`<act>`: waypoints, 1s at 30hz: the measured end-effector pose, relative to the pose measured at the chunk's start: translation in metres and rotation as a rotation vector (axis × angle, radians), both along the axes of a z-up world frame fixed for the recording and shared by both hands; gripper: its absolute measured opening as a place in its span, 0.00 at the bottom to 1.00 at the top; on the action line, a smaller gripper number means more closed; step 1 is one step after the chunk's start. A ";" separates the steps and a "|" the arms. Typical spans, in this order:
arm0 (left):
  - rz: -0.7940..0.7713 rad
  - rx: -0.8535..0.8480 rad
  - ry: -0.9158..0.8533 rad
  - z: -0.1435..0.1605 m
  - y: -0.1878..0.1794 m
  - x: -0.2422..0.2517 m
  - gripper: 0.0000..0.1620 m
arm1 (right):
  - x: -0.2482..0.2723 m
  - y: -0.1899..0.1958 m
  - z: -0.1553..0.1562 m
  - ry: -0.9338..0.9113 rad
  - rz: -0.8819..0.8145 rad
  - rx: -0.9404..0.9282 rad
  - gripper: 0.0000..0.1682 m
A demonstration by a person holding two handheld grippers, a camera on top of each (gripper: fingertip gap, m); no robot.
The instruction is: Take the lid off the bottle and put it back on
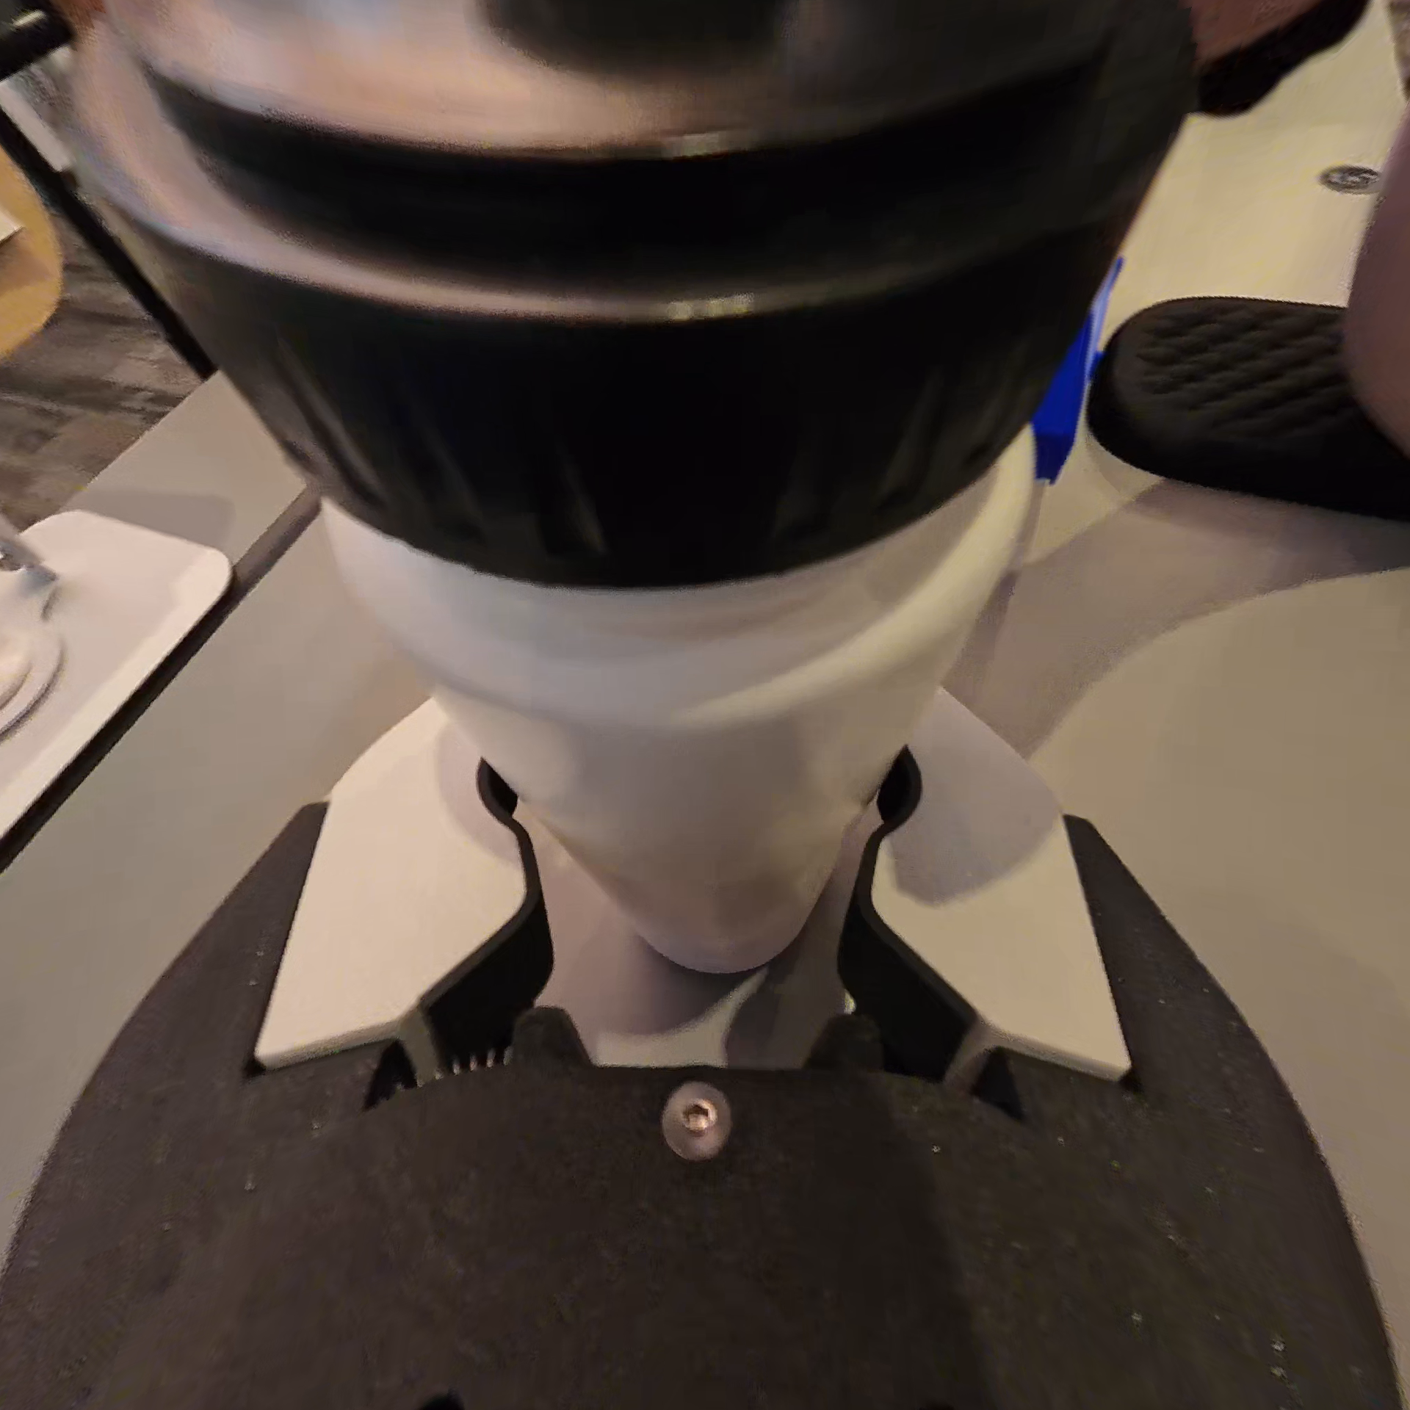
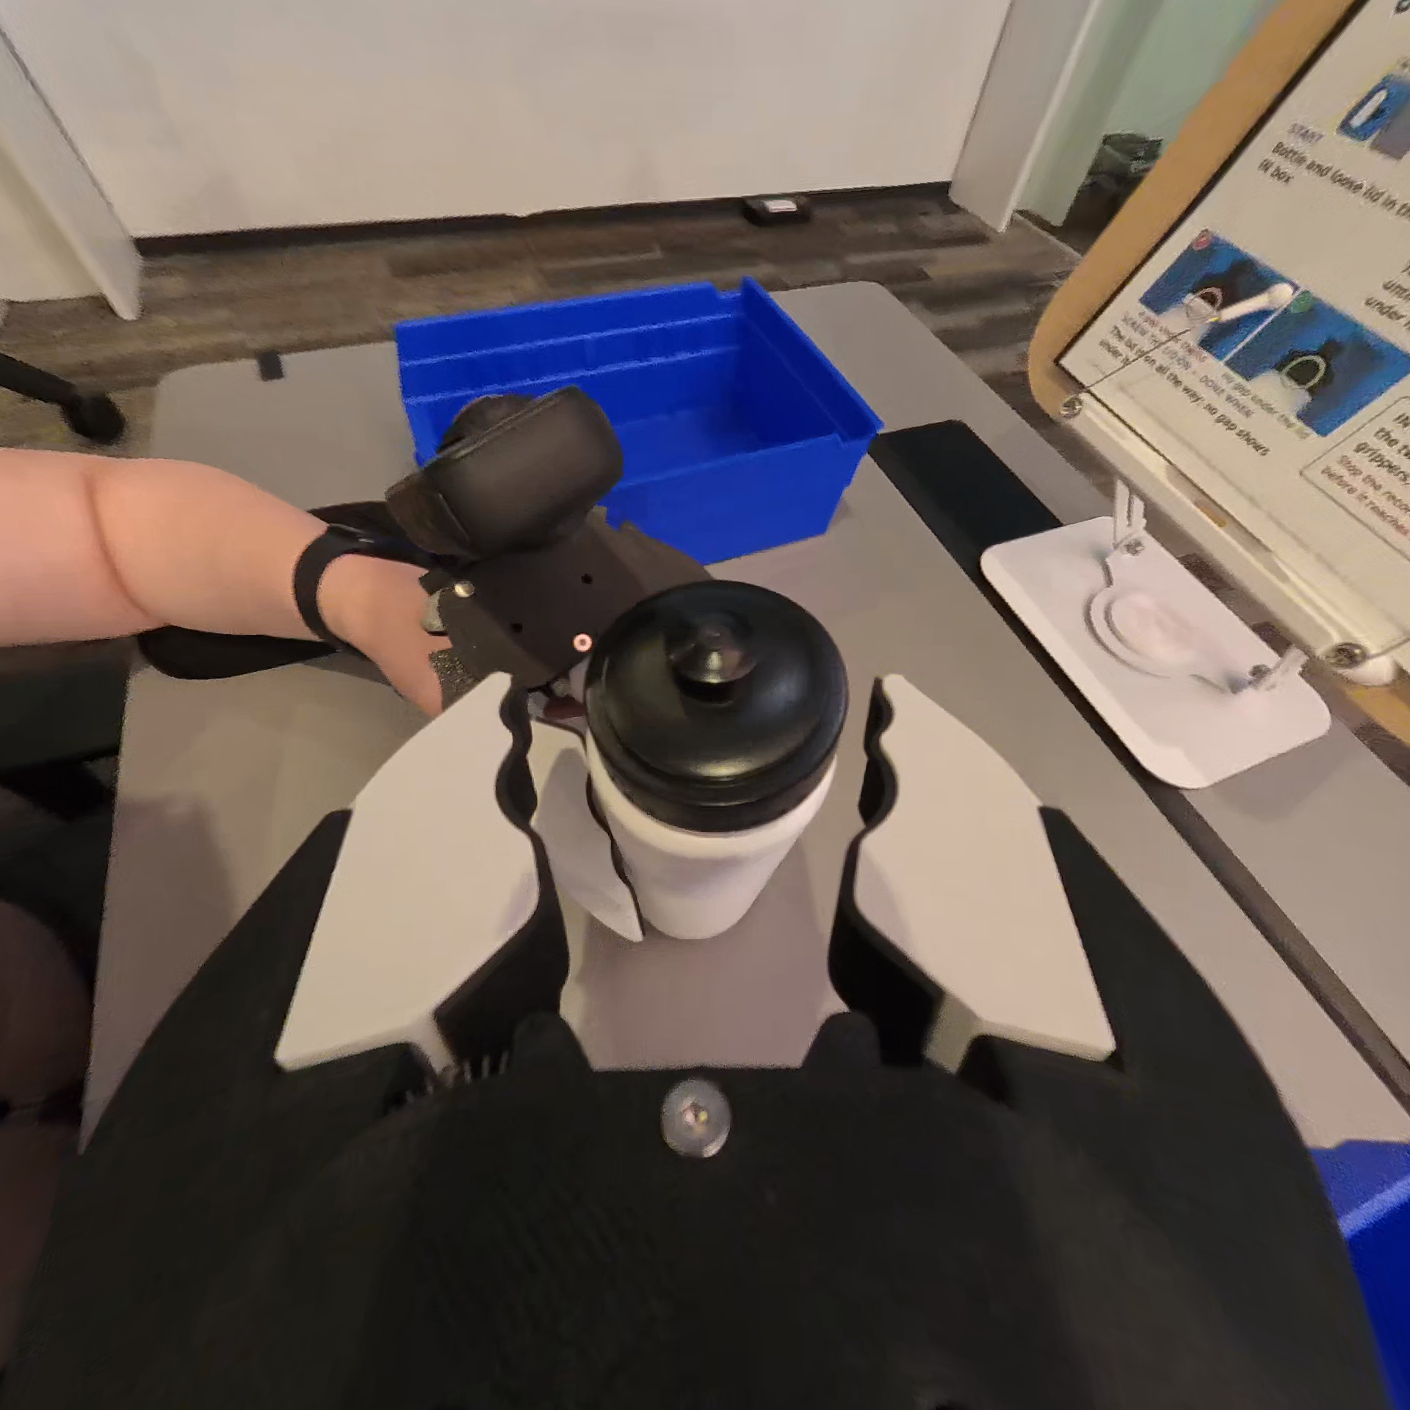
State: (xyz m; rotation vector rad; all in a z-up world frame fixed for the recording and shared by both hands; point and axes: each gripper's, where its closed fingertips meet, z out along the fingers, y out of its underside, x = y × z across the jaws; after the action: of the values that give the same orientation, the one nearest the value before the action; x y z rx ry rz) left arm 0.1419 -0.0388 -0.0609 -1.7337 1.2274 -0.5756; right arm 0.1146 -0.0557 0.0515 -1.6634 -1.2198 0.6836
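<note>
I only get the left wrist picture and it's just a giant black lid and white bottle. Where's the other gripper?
Observer: The right gripper is above the bottle, its fingers open, one on each side of the black lid, not touching it.
Operator: Is my gripper really holding the bottle?
Observer: Yes. The right wrist view shows the left gripper clamped on the bottle's white body, below the lid.
Operator: Is the bottle lying down?
Observer: No, it stands upright on the grey table.
Operator: What's that bit of blue I see?
Observer: A blue bin, behind the bottle. What shows of its inside looks empty.
</note>
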 end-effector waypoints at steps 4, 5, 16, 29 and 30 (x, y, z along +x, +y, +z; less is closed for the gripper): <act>0.013 0.002 0.010 0.000 0.000 0.000 0.59 | -0.003 0.007 -0.005 -0.042 -0.069 0.077 0.43; 0.011 -0.003 0.008 0.000 0.000 0.000 0.59 | -0.003 0.007 -0.005 -0.047 -0.065 0.079 0.43; 0.005 -0.013 0.009 -0.001 0.000 -0.001 0.59 | -0.001 0.007 -0.010 -0.070 -0.022 0.056 0.42; -0.342 -0.037 -0.039 -0.001 -0.046 0.019 0.59 | 0.010 -0.033 0.001 0.143 0.533 -0.005 0.43; -0.326 -0.041 -0.043 -0.001 -0.044 0.019 0.59 | 0.010 -0.031 0.004 0.161 0.523 -0.007 0.42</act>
State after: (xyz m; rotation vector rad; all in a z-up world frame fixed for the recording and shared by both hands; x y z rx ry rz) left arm 0.1610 -0.0826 -0.0620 -1.5547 1.4888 -0.8294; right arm 0.1250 -0.0862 0.0554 -1.2656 -1.5465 1.1163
